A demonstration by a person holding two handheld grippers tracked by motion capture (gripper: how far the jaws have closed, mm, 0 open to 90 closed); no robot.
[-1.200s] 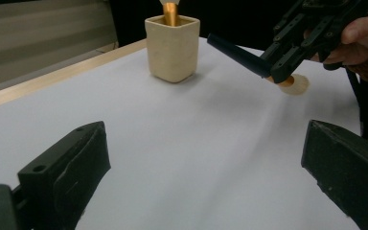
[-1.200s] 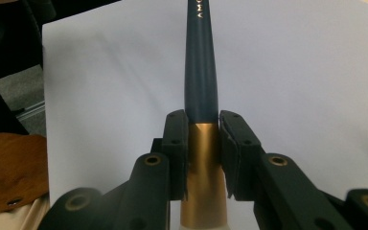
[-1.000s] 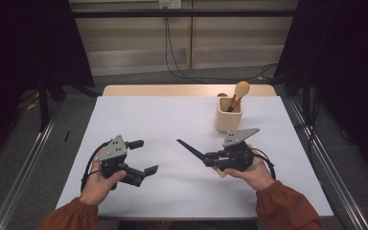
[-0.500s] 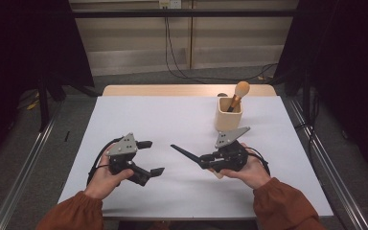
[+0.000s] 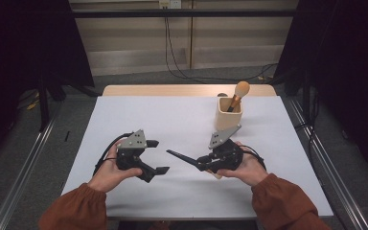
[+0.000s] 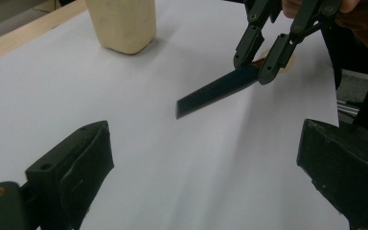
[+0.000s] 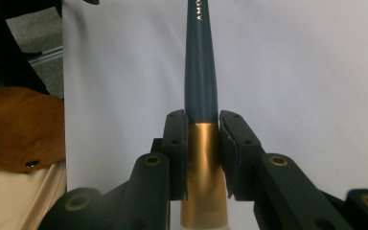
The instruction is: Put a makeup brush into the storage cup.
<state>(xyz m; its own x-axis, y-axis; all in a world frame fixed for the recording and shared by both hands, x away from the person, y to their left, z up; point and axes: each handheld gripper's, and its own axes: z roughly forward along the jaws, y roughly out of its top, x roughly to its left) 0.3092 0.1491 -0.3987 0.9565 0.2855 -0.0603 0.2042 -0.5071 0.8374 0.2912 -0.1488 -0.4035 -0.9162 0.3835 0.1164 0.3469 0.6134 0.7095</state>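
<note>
white table (image 5: 139,115) | right gripper (image 5: 202,162) fingers clamped on brush (image 7: 200,86) | left gripper (image 5: 156,156) fingers apart

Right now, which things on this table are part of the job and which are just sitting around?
In the job:
- dark-handled brush with a gold ferrule, clamped in the right gripper
- left gripper, jaws open, facing the brush handle
- cream holder, probably where brushes go

Just lying about:
- wooden-handled brush standing in the holder
- white table cover
</note>
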